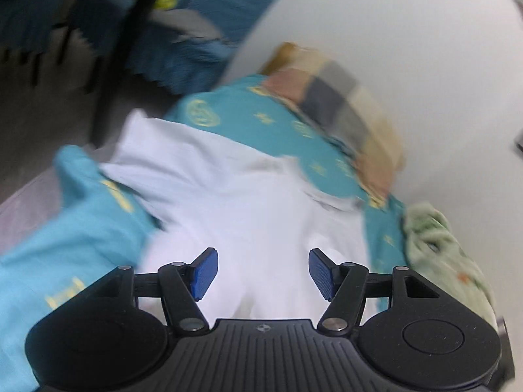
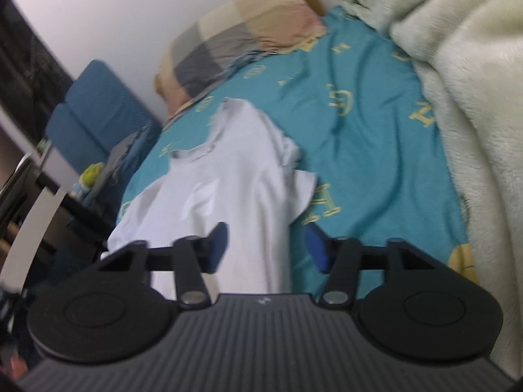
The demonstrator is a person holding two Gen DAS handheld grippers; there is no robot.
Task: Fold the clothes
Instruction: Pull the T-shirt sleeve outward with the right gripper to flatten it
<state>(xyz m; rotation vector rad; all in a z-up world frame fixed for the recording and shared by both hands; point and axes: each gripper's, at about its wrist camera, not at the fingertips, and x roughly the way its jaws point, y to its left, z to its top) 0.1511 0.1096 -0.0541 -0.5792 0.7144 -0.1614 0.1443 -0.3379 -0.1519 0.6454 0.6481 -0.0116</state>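
Note:
A white shirt [image 1: 235, 202] lies spread on a teal bedsheet with yellow print [image 1: 91, 222]. My left gripper [image 1: 263, 272] hovers open just above the shirt's near part, its blue pads apart with nothing between them. In the right wrist view the same white shirt [image 2: 228, 183] stretches away from me over the teal sheet [image 2: 359, 137], one sleeve sticking out to the right. My right gripper [image 2: 266, 248] is open over the shirt's near right edge, its left pad above the white cloth and its right pad above the sheet. Both views are blurred.
A checked pillow [image 2: 242, 32] lies at the head of the bed against a white wall [image 1: 392, 32]. A pale green fleece blanket [image 2: 457, 98] is piled along the bed's right side. A blue chair [image 2: 91, 117] and dark furniture stand beside the bed.

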